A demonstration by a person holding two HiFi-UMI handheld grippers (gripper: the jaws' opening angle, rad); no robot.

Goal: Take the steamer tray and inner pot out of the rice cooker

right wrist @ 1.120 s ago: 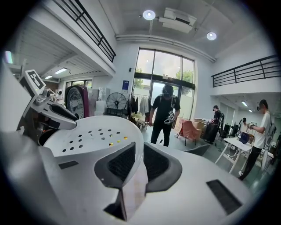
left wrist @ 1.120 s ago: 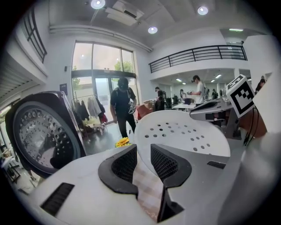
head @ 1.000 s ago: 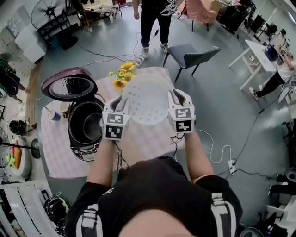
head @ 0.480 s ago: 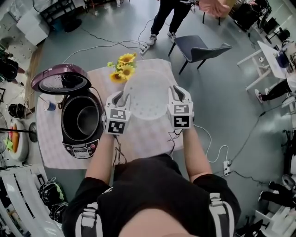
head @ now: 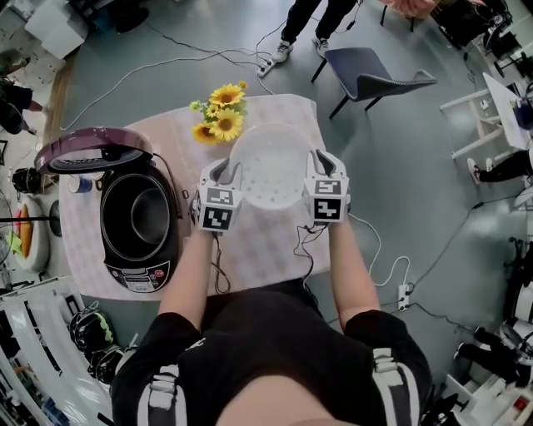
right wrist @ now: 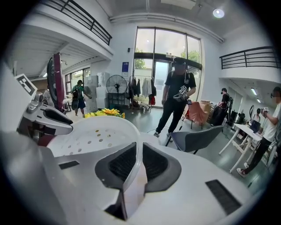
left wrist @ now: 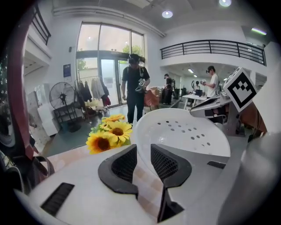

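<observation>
The white perforated steamer tray (head: 268,166) hangs low over the checked tablecloth (head: 258,241), to the right of the rice cooker. My left gripper (head: 230,170) is shut on its left rim and my right gripper (head: 316,160) on its right rim. In the left gripper view the rim runs between the jaws of the left gripper (left wrist: 143,149), with the tray (left wrist: 189,132) beyond. The right gripper view shows the right gripper (right wrist: 139,147) pinching the rim of the tray (right wrist: 94,134). The black rice cooker (head: 133,266) stands open, the inner pot (head: 141,218) inside it.
The cooker's purple lid (head: 90,150) stands raised at the table's back left. Sunflowers (head: 218,116) lie at the table's far edge, just behind the tray. A grey chair (head: 375,79) and a person's legs (head: 321,21) are beyond the table. Cables run across the floor.
Both grippers have come down with the tray, which now hangs closer to the tablecloth and to the sunflowers. The cooker and its pot have not moved.
</observation>
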